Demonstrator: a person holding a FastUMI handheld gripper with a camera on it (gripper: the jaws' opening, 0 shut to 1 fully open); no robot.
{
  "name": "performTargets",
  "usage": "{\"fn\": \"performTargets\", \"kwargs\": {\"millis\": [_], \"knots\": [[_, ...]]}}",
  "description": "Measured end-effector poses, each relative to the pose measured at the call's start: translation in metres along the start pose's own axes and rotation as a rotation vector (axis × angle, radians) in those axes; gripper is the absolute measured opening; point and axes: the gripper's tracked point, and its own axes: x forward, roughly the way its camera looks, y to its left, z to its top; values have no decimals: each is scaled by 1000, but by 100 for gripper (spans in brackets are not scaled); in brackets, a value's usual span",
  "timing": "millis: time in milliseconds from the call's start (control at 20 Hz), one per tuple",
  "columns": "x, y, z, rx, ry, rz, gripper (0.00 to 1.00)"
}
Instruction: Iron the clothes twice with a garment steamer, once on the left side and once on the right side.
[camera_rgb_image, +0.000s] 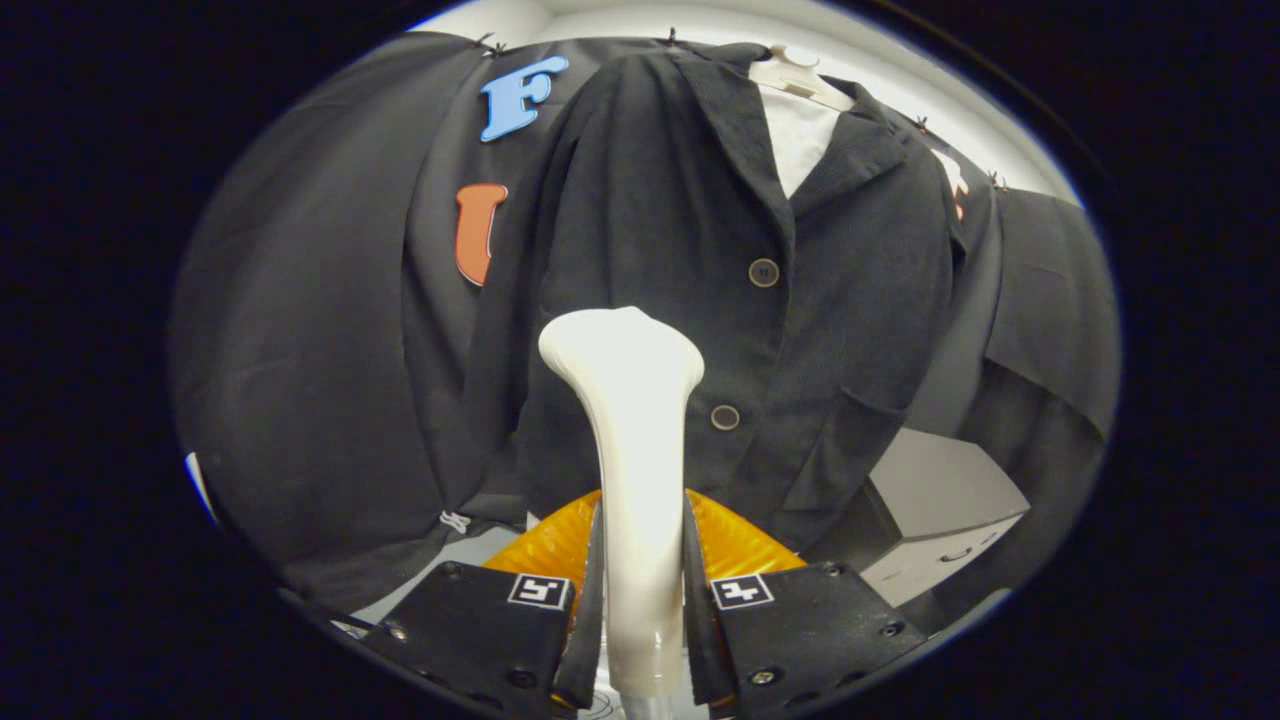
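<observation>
1. Holding the garment steamer (628, 440) upright, your gripper (640, 600) is clamped on its handle, one finger pressing on each side of the narrow shaft.
2. You have the steamer's long axis running straight ahead from between the fingers, with its flared head at the far end, pointing at the dark jacket (700, 300).
3. You find the jacket hanging on a pale hanger (800, 75) directly beyond the fingers, its front facing you and its length running up and down.
4. You see the head overlapping the panel that lies on the left of the button line (745, 340); whether it touches the cloth or sits just off it, you cannot tell.
5. Your coming stroke, as a judgement, turns on that offset: the left panel is right behind the head, while the right panel, with its pocket flap (850, 440), lies across the buttons.
6. You should likely keep the head flat to the cloth and travel along the jacket's length, not across it.
7. You have a pale cabinet (940, 520) low on the right, near the jacket's hem.
</observation>
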Motion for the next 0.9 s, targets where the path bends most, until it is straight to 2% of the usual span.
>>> {"fn": "performTargets", "kwargs": {"millis": [900], "knots": [[28,19,-116,-22,197,34,38]]}}
